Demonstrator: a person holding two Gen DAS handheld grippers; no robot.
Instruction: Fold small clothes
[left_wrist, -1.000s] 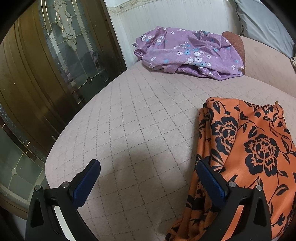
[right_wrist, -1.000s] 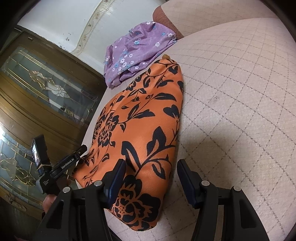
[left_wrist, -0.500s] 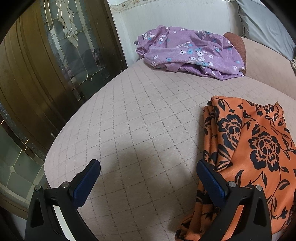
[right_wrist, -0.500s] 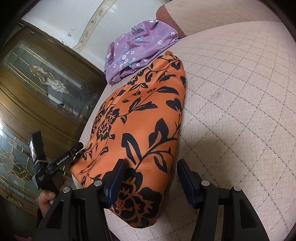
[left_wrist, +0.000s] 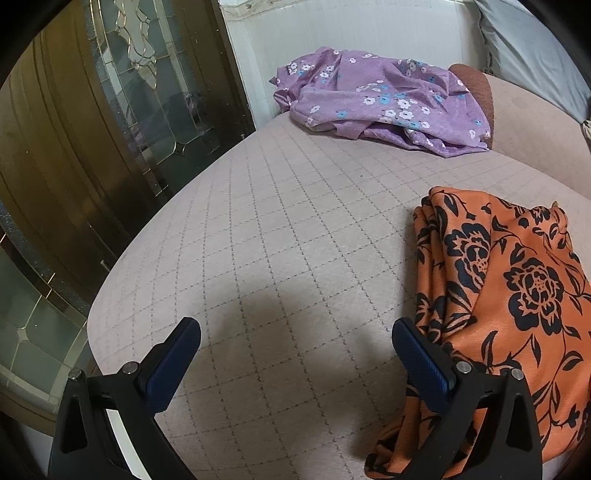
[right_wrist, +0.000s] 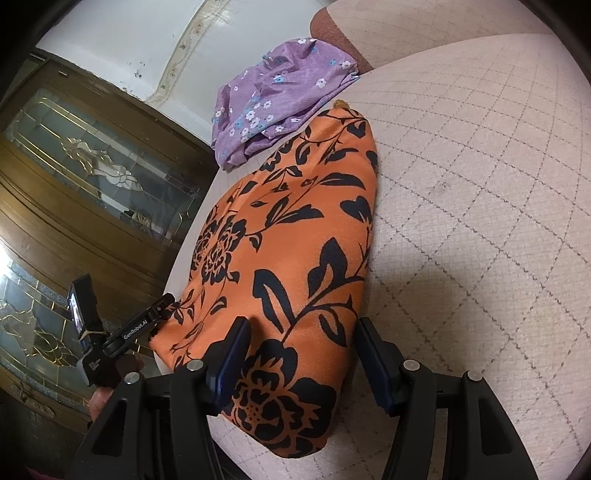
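Your left gripper (left_wrist: 295, 350) and right gripper (right_wrist: 301, 350) both stand spread, pinching nothing. The folded orange satin garment with black flowers (right_wrist: 291, 236) lies centre-frame on the quilted beige cushion (right_wrist: 480, 221), under your right fingers.

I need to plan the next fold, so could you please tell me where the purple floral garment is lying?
The purple floral garment lies crumpled at the far end of the quilted bed, against the white wall, beyond the orange garment.

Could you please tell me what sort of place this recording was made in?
Probably a bedroom at home: a quilted bed with clothes lying on it, a grey pillow against the wall, and a wooden door with patterned glass alongside.
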